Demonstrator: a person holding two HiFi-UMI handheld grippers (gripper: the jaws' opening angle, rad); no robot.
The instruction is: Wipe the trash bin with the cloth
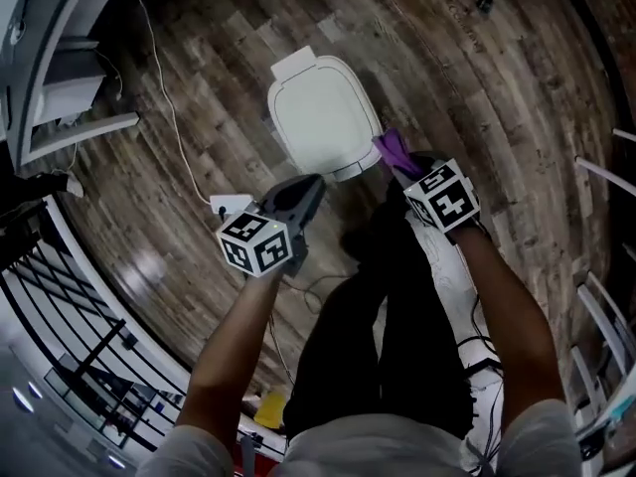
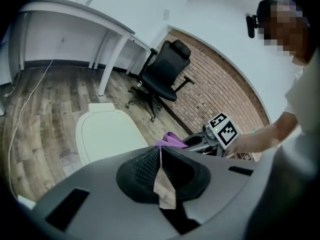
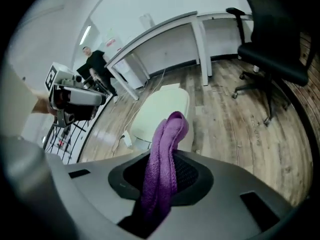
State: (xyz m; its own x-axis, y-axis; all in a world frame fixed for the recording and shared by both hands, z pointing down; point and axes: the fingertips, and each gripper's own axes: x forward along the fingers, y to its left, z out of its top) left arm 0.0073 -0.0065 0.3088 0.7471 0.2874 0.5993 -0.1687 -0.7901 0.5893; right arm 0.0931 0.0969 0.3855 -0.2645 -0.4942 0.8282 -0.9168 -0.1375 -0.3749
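Where the wooden floor (image 1: 497,87) meets a black railing (image 1: 60,296) at the near left, a white cable (image 1: 164,87) trails from the far left toward the person's feet. Just right of it the left gripper (image 1: 314,181) hangs over the floor. Its jaws are pressed together and hold nothing, and only a tan strip shows along their seam in the left gripper view (image 2: 160,151). Beyond its tip, toward the far side, stands the white bin (image 1: 323,117) with its lid down, in the middle of the floor. The left gripper is near the bin's near edge but apart from it.

At the bin's near right corner is the purple cloth (image 1: 394,148), pinched as a folded wad in the jaws of the right gripper (image 1: 400,163). In the right gripper view the jaws (image 3: 172,159) are narrow on the cloth (image 3: 172,134), which sticks up past them in front of the bin (image 3: 160,109). Whether it touches the lid cannot be told. A white bench (image 3: 160,29) stands beyond the bin, and a black chair (image 3: 272,29) is well apart at the far right.
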